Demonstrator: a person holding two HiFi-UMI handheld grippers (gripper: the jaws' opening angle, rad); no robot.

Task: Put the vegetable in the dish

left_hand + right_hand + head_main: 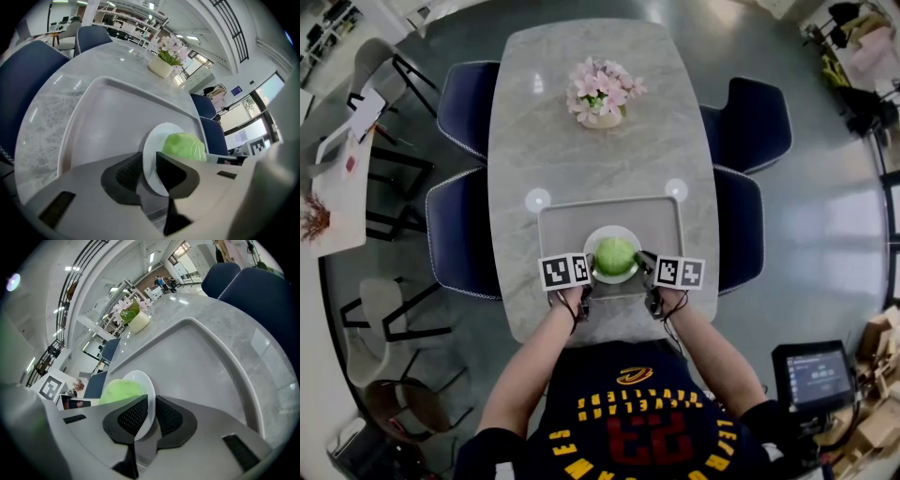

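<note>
- Pinching opposite rims of the dish point(612, 229) with left claw point(149, 171) and right claw point(149, 416).
- Cradling the vegetable point(615, 255) inside, on the tray point(572, 220) by the counter's point(581, 131) near edge.
- Risking tipping it out by lifting unevenly.

A pale marble table point(600, 150) bears a grey tray point(567, 223) at its near end. A pot of pink flowers point(602, 94) stands towards its far end.

A dark navy short-sleeved shirt point(628, 427) printed with yellow lettering and red numerals is worn. Above the shirt, the pale grey left gripper point(592, 274) and right gripper point(644, 270) are fitted with black ribbed pads point(132, 417), black-and-white marker cubes point(564, 272) and thin black cords point(574, 314).
</note>
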